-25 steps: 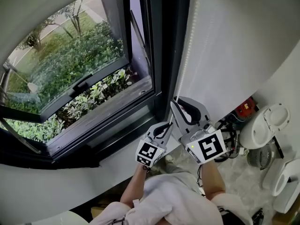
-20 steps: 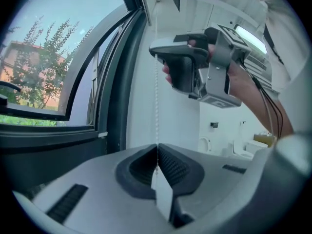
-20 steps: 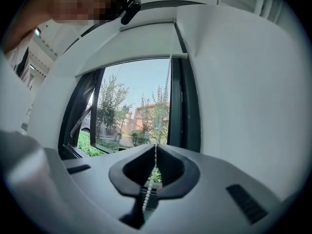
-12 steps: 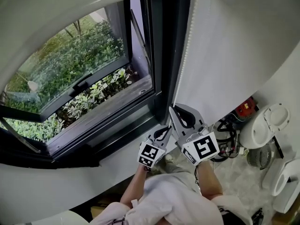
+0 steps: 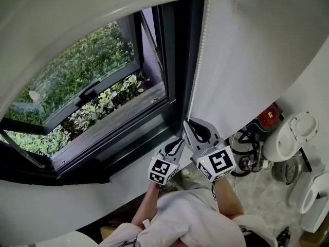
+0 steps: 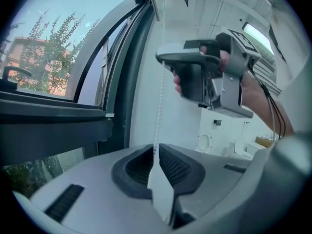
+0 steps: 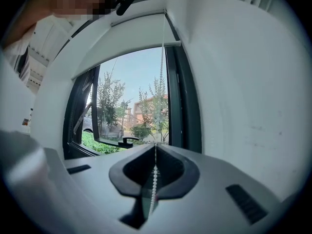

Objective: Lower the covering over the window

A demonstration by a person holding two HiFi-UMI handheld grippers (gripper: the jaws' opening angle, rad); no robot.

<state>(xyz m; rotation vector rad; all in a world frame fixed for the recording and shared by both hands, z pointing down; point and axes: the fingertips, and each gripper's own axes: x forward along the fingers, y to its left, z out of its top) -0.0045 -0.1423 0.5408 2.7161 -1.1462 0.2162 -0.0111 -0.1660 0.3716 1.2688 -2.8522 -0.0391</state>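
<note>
matt white blind point(image 5: 92, 9), probably cloth; bead chain point(image 5: 198, 60) of smooth white plastic; window frame point(image 5: 177, 60) dark, smooth, satin-finished.

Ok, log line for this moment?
left claw: shut on bead chain | right claw: shut on bead chain, higher | blind: window mostly uncovered

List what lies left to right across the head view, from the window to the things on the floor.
open window sash → left gripper → right gripper → red object → white round appliance

White roller blind point(image 5: 77, 4) partly lowered; its bead chain point(image 5: 197, 60) hangs straight.
</note>
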